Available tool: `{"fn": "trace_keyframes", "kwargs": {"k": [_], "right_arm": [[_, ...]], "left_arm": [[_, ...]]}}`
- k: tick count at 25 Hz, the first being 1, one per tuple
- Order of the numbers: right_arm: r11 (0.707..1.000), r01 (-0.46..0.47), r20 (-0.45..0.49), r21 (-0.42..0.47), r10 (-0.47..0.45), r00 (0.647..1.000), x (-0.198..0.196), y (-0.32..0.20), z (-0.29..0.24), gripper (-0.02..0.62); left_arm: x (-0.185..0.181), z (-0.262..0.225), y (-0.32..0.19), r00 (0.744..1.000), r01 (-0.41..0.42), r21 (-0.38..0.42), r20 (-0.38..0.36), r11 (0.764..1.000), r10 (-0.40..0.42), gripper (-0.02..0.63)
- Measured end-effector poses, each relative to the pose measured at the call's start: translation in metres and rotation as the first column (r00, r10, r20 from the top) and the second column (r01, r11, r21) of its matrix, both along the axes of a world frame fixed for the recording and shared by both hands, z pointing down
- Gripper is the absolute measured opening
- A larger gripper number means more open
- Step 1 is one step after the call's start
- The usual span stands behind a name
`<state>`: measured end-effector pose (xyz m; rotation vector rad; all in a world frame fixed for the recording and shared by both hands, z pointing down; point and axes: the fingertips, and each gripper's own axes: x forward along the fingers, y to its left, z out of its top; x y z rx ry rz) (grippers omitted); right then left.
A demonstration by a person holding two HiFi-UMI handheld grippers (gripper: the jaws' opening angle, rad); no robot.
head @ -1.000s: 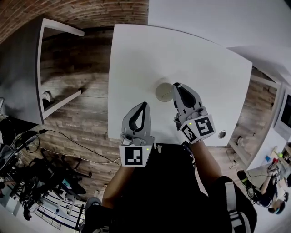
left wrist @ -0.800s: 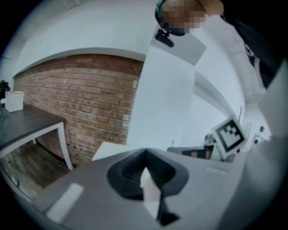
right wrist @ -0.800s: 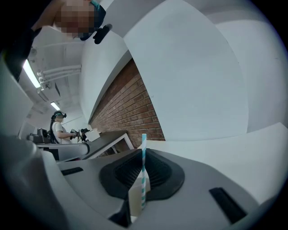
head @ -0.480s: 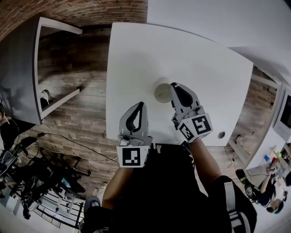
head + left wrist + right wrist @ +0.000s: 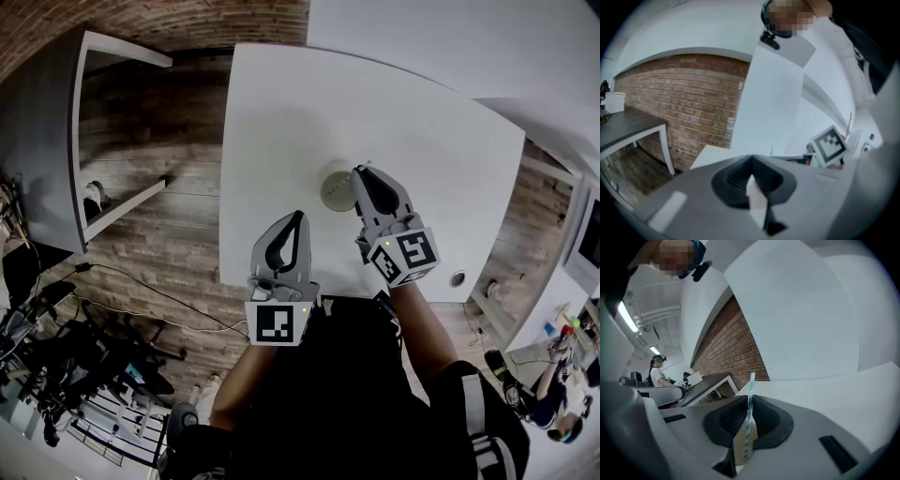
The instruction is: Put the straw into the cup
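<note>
A pale round cup (image 5: 335, 187) stands open-topped on the white table (image 5: 412, 122), near its front edge. My right gripper (image 5: 357, 172) sits just right of the cup, its tips at the cup's rim. In the right gripper view its jaws (image 5: 748, 427) are shut on a teal-and-white striped straw (image 5: 751, 397) that sticks up past the tips. My left gripper (image 5: 299, 217) hovers over the table's front edge, below and left of the cup. Its jaws (image 5: 753, 180) are shut with nothing between them.
A grey side table (image 5: 112, 131) stands to the left over a wooden floor (image 5: 159, 272). Behind the tables runs a brick wall (image 5: 689, 98). A person (image 5: 658, 373) stands far off in the right gripper view. A small round fitting (image 5: 457, 277) sits at the table's front right.
My right gripper has edged a little left toward the cup with the straw in it. The left gripper has barely moved.
</note>
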<state>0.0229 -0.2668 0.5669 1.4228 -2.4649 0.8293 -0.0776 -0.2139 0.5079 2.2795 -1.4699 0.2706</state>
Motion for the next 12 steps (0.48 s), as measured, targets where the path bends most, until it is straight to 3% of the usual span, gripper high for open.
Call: {"fn": "trace_keyframes", "kwargs": {"k": [12], "right_arm": [[1.000,-0.007,-0.003,-0.010,0.007,1.000,0.0078,-0.0035,0.0050,0.023]], "left_arm": [[0.0006,-0.0001,0.0012,1.000,0.007,0.003,-0.002,1.000,-0.007,0.003]]}}
